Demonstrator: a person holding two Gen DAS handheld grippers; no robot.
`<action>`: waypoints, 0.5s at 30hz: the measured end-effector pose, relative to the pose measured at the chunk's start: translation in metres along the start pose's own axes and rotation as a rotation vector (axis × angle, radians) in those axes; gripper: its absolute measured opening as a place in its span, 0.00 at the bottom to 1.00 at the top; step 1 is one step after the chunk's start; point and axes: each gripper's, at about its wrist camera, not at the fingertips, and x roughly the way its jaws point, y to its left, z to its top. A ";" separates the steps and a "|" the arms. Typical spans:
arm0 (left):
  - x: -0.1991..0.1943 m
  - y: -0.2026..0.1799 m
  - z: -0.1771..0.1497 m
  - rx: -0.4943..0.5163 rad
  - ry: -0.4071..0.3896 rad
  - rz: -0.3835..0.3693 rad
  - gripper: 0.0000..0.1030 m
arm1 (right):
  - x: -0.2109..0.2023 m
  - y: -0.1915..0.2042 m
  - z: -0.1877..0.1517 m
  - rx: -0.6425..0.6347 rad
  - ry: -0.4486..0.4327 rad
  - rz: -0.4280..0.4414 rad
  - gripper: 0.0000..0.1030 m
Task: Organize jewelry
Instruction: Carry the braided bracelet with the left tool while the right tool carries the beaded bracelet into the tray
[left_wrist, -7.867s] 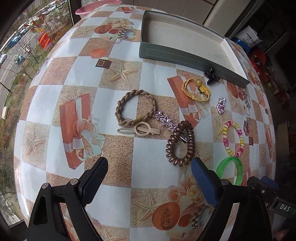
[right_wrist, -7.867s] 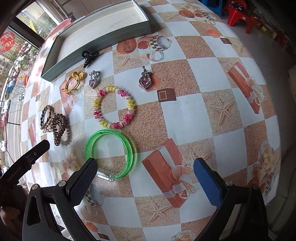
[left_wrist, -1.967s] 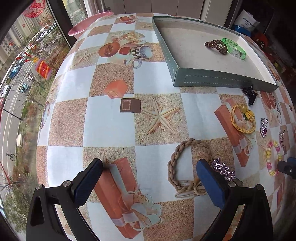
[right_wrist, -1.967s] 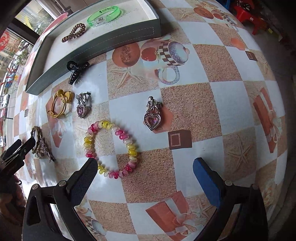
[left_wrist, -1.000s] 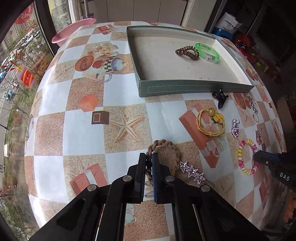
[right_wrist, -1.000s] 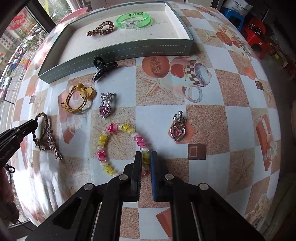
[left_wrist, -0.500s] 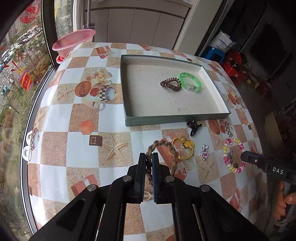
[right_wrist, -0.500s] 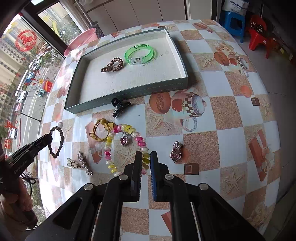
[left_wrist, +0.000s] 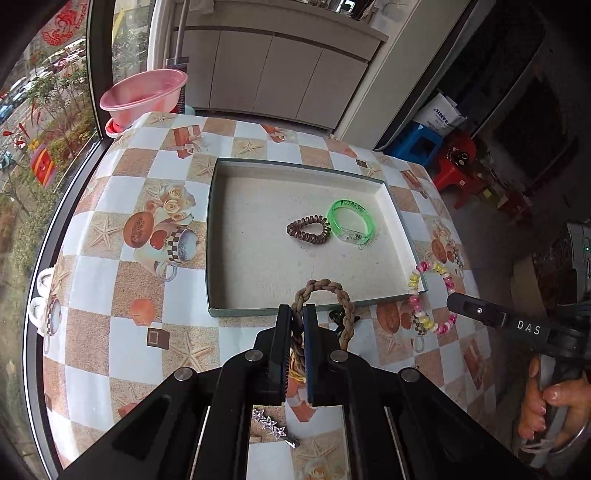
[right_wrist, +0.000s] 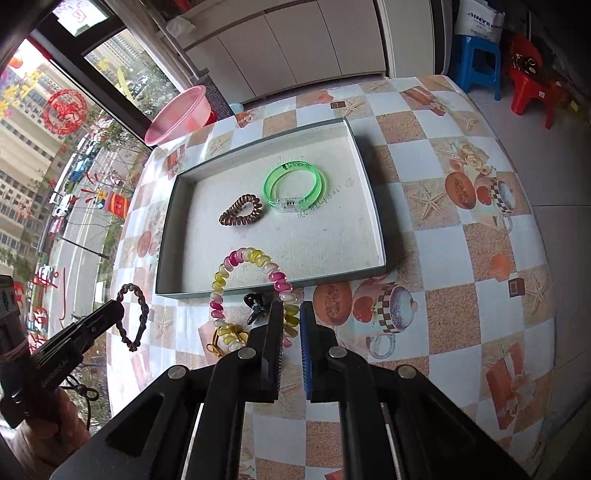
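Braided brown cord forms the hair tie (left_wrist: 325, 295) clamped between the jaws of the left hand-held gripper (left_wrist: 296, 314), its loop standing up above the fingertips, clear of the bench (left_wrist: 110, 229) and in front of the near wall of the grey-green tray (left_wrist: 218, 229). The right hand-held gripper (right_wrist: 291, 314) is closed on the pink and yellow spiral bracelet (right_wrist: 251, 258), whose loop rises in front of the tray's near edge. Inside the tray lie a brown coil hair tie (left_wrist: 308, 229) and, just beside it, a green bangle (left_wrist: 351, 219). On the checked bench cloth below the grippers remain a black claw clip (right_wrist: 255, 306), a yellow cord tie (right_wrist: 229, 338) and a star-studded clip (left_wrist: 271, 424). A pink basin (left_wrist: 144, 94) sits at the far bench corner by the window.
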 end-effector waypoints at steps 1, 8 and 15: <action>0.002 -0.001 0.005 -0.003 -0.004 0.001 0.18 | 0.002 -0.001 0.006 0.001 0.000 0.002 0.09; 0.026 -0.008 0.038 -0.010 -0.023 0.041 0.18 | 0.022 -0.014 0.049 0.027 0.006 0.024 0.09; 0.074 -0.004 0.062 -0.035 0.005 0.098 0.18 | 0.049 -0.020 0.088 0.032 0.019 0.019 0.09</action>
